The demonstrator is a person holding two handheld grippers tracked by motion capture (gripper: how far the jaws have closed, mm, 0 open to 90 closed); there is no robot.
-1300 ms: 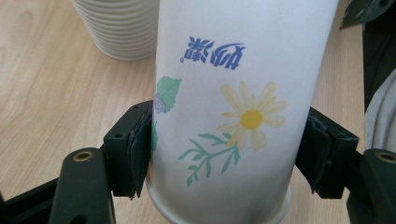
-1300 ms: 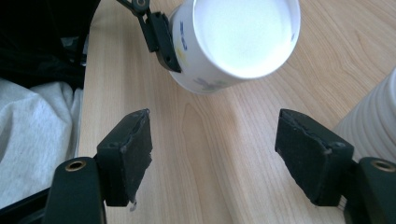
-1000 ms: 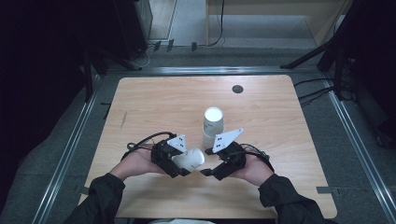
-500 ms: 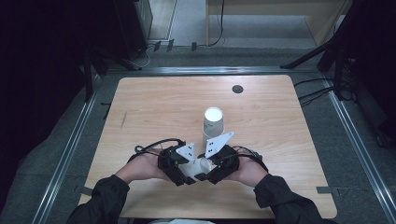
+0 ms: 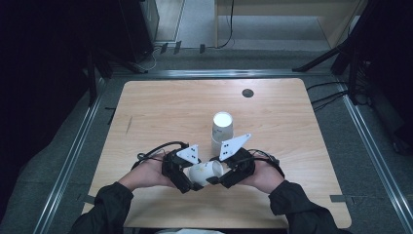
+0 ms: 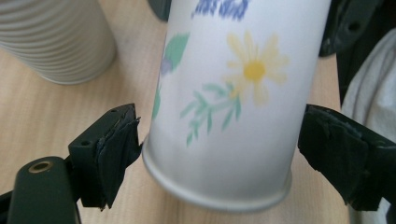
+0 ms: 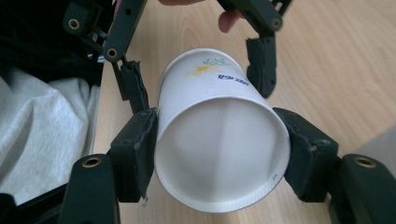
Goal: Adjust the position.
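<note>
A white paper cup (image 5: 204, 171) with a flower print lies on its side just above the table, between my two grippers. My right gripper (image 7: 219, 149) is shut on the cup (image 7: 219, 154), its pads pressing both sides of the open rim. My left gripper (image 6: 219, 140) is open around the cup's base (image 6: 224, 116), with a small gap at its right pad. In the high view my left gripper (image 5: 194, 183) and my right gripper (image 5: 215, 178) face each other near the table's front edge.
An upright stack of ribbed paper cups (image 5: 222, 129) stands just beyond the grippers, its base (image 6: 56, 42) close to my left gripper. A dark round grommet (image 5: 248, 92) sits at the far right of the wooden table (image 5: 156, 112).
The two grippers have come together around the cup. The cup was at my left gripper's tip; now its rim sits in my right gripper's jaws, and my left gripper's jaws stand apart.
</note>
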